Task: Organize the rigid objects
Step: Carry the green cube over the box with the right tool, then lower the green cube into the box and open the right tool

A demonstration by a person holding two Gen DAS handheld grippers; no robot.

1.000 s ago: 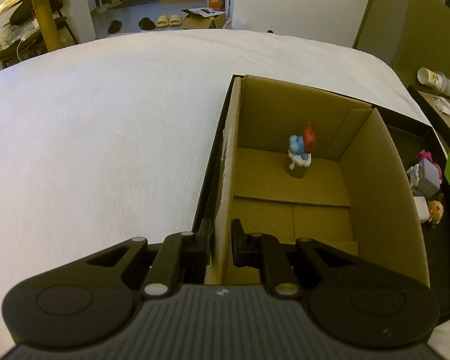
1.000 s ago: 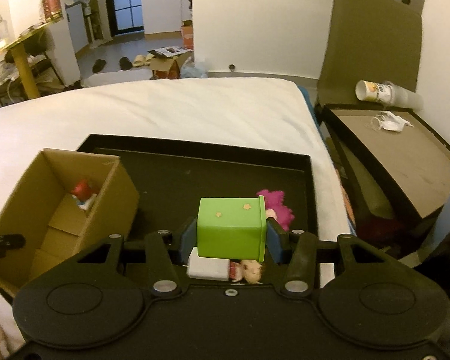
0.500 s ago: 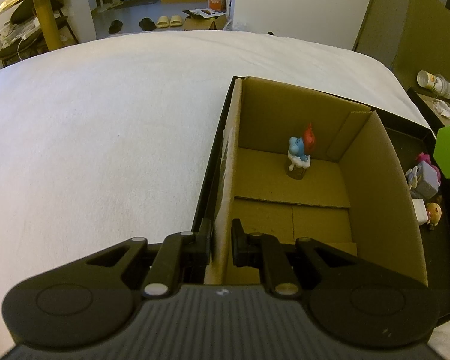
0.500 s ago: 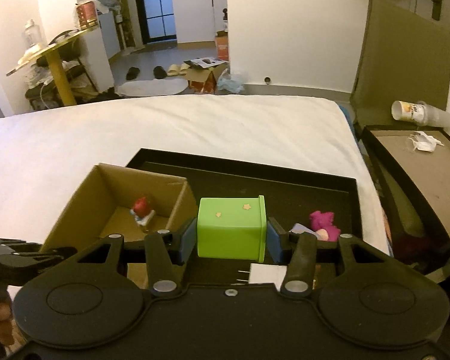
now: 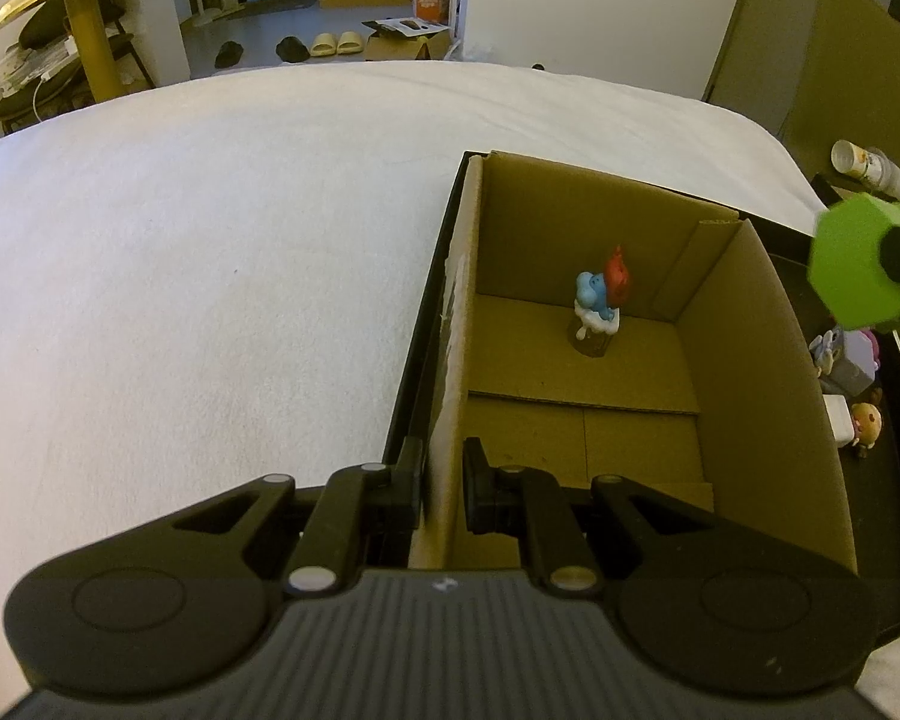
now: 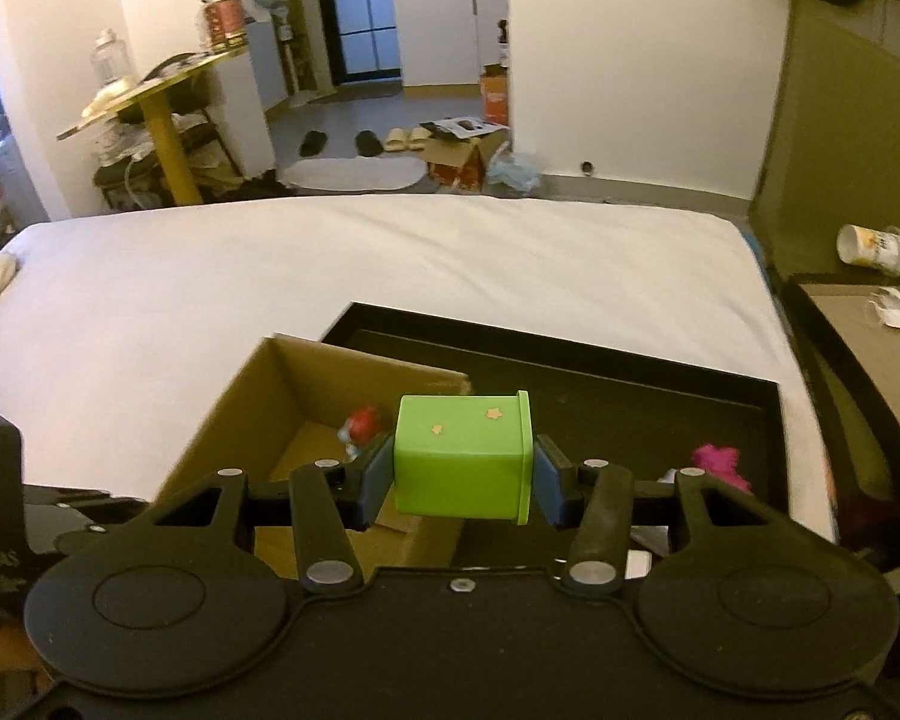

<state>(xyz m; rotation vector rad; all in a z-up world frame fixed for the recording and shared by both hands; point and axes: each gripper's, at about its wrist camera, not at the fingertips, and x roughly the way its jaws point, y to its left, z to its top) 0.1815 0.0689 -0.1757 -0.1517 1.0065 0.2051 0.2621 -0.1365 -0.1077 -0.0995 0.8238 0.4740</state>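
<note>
Left wrist view: the left claw (image 5: pixel 441 483) is pinched onto the near left wall of the open cardboard box (image 5: pixel 744 360), one finger outside the wall and one inside. The box stands in a black tray (image 5: pixel 417 354) that lies on a white bed (image 5: pixel 210 276). A blue figurine with a red cap (image 5: pixel 600 306) stands upright on the box floor near the far wall. At the right edge the green box (image 5: pixel 858 264) hangs above the tray, just beyond the right wall of the cardboard box. Below it, on the tray floor, lie a small lilac toy (image 5: pixel 846 354) and a white block with a doll-like figurine (image 5: pixel 855 426).

Right wrist view: the right claw (image 6: pixel 462 468) grips the green box (image 6: pixel 462 456) from both sides, its blue pads pressed against the box's ends; two small stars mark the top face. The green box is clear of the tray (image 6: pixel 630 372), over the right wall of the cardboard box (image 6: pixel 240 408). The red-capped figurine (image 6: pixel 360 426) shows inside. A pink toy (image 6: pixel 720 465) lies on the tray to the right.
</note>
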